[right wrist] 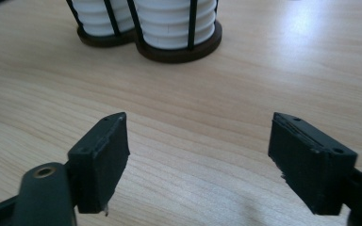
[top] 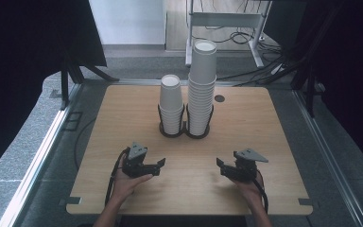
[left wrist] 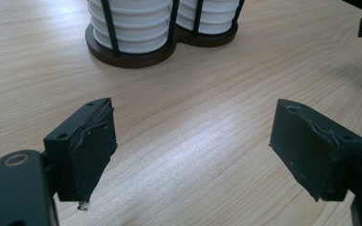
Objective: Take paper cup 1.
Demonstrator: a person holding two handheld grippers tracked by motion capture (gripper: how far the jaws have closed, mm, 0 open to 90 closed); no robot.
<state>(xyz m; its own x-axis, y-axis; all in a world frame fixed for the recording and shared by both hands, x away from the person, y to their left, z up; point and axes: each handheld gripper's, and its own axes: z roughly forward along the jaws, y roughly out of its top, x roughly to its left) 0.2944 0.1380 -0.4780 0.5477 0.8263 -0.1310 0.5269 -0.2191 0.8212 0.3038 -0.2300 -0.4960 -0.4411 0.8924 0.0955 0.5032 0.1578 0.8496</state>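
Two stacks of white paper cups stand in a dark double holder (top: 184, 133) at the middle of the wooden table (top: 123, 109). The shorter stack (top: 171, 103) is on the left, the taller stack (top: 202, 87) on the right. My left gripper (top: 160, 164) rests low over the near left part of the table, open, with only bare wood between its jaws (left wrist: 192, 146). My right gripper (top: 219, 164) mirrors it at the near right, also open and holding nothing (right wrist: 198, 155). Both point toward the holder (left wrist: 136, 52) (right wrist: 179, 52), well short of it.
A small dark round hole (top: 219, 98) lies in the tabletop right of the tall stack. Metal rails run along both sides of the table. Cables and a white frame (top: 227, 21) sit on the floor beyond the far edge.
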